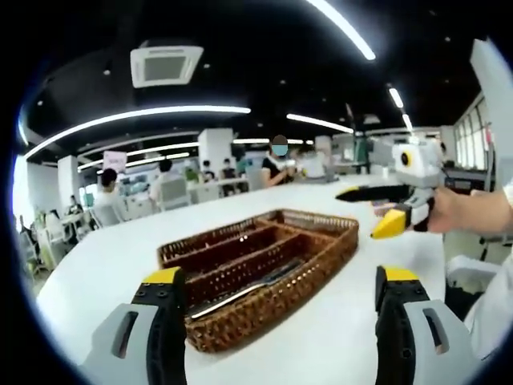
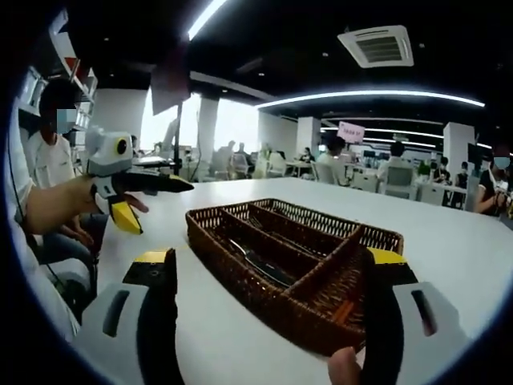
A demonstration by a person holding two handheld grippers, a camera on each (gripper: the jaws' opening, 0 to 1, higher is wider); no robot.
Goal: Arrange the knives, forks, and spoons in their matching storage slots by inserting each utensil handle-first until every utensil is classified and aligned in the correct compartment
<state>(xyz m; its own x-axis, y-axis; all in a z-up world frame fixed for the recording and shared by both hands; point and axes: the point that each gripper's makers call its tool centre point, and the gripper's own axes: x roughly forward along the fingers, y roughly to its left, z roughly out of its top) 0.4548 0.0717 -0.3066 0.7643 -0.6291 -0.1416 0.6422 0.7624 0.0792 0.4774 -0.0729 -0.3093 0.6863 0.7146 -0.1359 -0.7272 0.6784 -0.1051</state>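
Already some cutlery lies in the wicker tray (image 1: 264, 261): a few metal utensils (image 1: 244, 287) rest lengthwise in one long slot, glinting, though which kind they are is too blurred to tell. Other slots look bare (the short cross compartment seen in the right gripper view seems to hold something reddish, unclear), so the sorting reads as begun but far from finished. Left gripper (image 1: 280, 309) has its jaws spread wide with nothing between them; the tray sits just ahead of it, its near corner between the two jaws and closer to the left-hand one. Right gripper (image 2: 268, 301) is likewise spread and empty in its own view, with the tray's near end lying between its jaws and the slots running away from it. No loose knife, fork or spoon can be made out on the white table (image 1: 104, 265) around either tool. In the left gripper view the right gripper hangs off to the far right, beyond the tray, held in a hand (image 1: 469, 212).
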